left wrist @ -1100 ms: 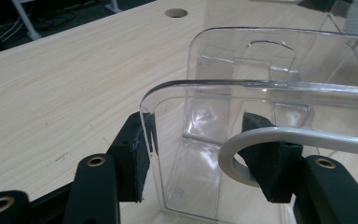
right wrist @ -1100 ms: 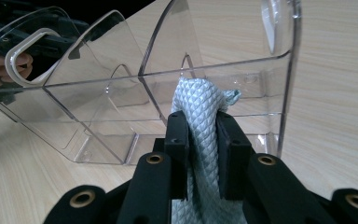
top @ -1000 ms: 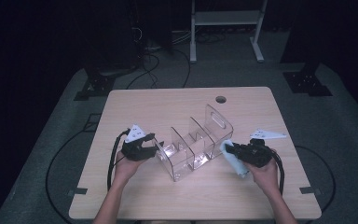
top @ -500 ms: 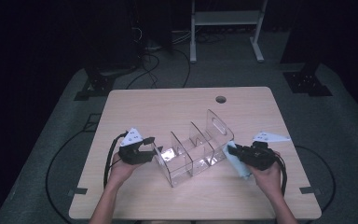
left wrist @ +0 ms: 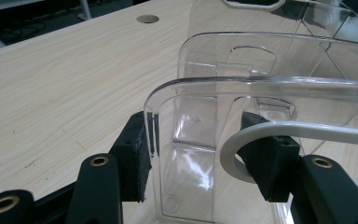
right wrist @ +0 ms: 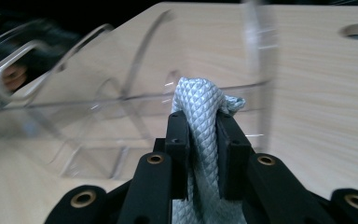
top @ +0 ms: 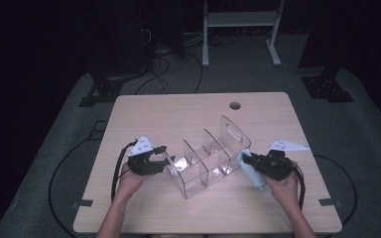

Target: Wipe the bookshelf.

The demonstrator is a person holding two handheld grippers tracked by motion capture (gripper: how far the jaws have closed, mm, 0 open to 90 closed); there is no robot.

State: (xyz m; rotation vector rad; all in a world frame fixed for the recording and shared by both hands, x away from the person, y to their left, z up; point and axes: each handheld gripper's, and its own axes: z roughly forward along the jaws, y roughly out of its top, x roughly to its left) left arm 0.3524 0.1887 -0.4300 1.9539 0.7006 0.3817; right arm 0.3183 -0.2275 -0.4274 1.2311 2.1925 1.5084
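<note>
A clear plastic organizer (top: 209, 157) with several upright dividers stands on the wooden table (top: 178, 119). My left gripper (top: 162, 158) is shut on its left end wall. In the left gripper view the pads (left wrist: 137, 161) of that gripper (left wrist: 200, 161) press the clear wall (left wrist: 186, 140) from both sides. My right gripper (top: 246, 160) is shut on a pale blue cloth (top: 254, 174) and holds it against the organizer's right end. In the right gripper view the woven cloth (right wrist: 200, 107) bulges out between the jaws of that gripper (right wrist: 204, 140), close to the blurred organizer (right wrist: 98, 107).
A round cable hole (top: 235, 105) lies in the table's far side. Bare tabletop stretches behind the organizer and to its left. On the dark floor beyond are cables (top: 163, 64) and a white frame (top: 238, 29).
The right gripper with the cloth has shifted only slightly at the organizer's right end. The left gripper and the organizer stay where they were.
</note>
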